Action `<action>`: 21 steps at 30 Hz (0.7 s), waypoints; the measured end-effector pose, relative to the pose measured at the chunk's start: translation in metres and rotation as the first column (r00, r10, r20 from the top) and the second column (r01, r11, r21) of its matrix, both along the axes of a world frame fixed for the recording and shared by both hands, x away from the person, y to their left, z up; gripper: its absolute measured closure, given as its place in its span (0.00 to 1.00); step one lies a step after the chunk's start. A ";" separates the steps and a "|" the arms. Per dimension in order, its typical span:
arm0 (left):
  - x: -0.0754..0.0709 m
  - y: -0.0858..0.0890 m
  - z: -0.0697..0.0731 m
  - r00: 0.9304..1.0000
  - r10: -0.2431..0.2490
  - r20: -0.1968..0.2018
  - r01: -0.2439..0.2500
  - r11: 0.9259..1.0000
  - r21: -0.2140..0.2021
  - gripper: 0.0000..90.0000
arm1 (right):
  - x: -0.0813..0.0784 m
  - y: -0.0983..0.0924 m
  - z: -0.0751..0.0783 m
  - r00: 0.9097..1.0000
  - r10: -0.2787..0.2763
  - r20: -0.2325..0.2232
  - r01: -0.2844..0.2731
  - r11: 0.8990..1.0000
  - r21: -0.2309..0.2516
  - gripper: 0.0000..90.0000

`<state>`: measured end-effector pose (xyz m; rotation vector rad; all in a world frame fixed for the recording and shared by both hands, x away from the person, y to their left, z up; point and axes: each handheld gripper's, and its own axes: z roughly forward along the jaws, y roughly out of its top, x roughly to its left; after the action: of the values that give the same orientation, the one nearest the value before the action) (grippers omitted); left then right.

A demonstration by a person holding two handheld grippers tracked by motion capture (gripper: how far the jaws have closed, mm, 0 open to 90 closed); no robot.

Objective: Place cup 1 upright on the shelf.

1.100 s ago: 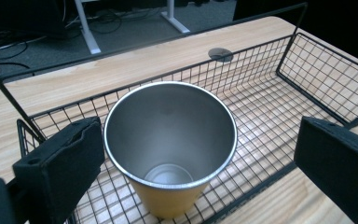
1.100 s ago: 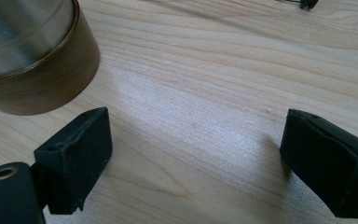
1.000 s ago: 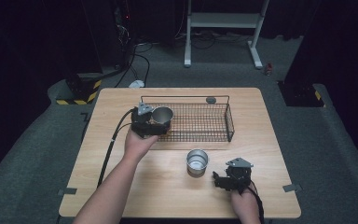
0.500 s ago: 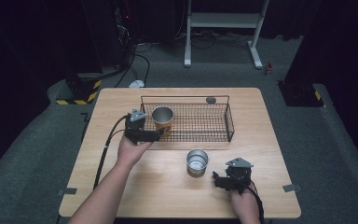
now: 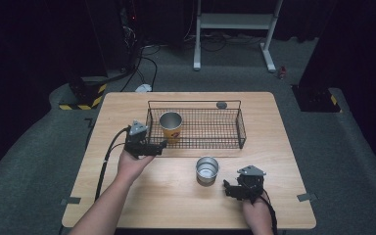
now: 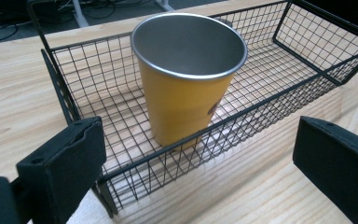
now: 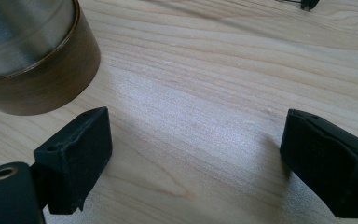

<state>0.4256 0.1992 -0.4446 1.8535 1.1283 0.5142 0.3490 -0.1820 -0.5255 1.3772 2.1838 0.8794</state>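
- Jaws of the left gripper [image 5: 160,146] spread wide, nothing between them; left gripper view shows both black jaws apart at the bottom corners.
- Yellow cup [image 6: 186,77] stands ahead of the left jaws, beyond the near wall of the wire basket [image 6: 303,60], not touching them.
- Cup sits in the basket's left end in the high view [image 5: 171,126], upright, mouth up, long axis vertical, steel inside.
- Jaws of the right gripper [image 5: 229,188] also spread, empty, bare wood between them in the right gripper view.
- Steel cup [image 7: 30,53] lies just beyond the right gripper's left jaw, off to the side, apart from it; high view puts it [image 5: 207,170] on the counter [image 5: 274,142] in front of the basket, upright, open top up.
- Left hand [image 5: 132,164] holds its gripper just outside the basket's near left corner, jaws aimed at the basket, forearm coming in from the bottom left.
- Right hand [image 5: 254,208] low at the counter's near edge, gripper aimed left toward the steel cup.
- Small dark round thing [image 5: 221,104] on the counter behind the basket; cannot tell what it is.
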 end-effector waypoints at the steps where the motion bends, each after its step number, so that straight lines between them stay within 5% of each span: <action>1: 0.000 0.000 0.000 1.000 0.000 0.000 0.000 1.000 0.000 0.04 | 0.000 0.000 0.000 1.000 0.000 0.000 0.000 1.000 0.000 0.10; 21: -0.028 0.027 -0.017 1.000 0.001 0.000 -0.001 1.000 -0.012 0.05 | 0.000 0.000 0.000 1.000 0.000 0.000 0.000 1.000 0.000 0.10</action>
<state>0.3981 0.2262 -0.4611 1.8422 1.1306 0.5067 0.3491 -0.1820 -0.5255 1.3769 2.1839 0.8792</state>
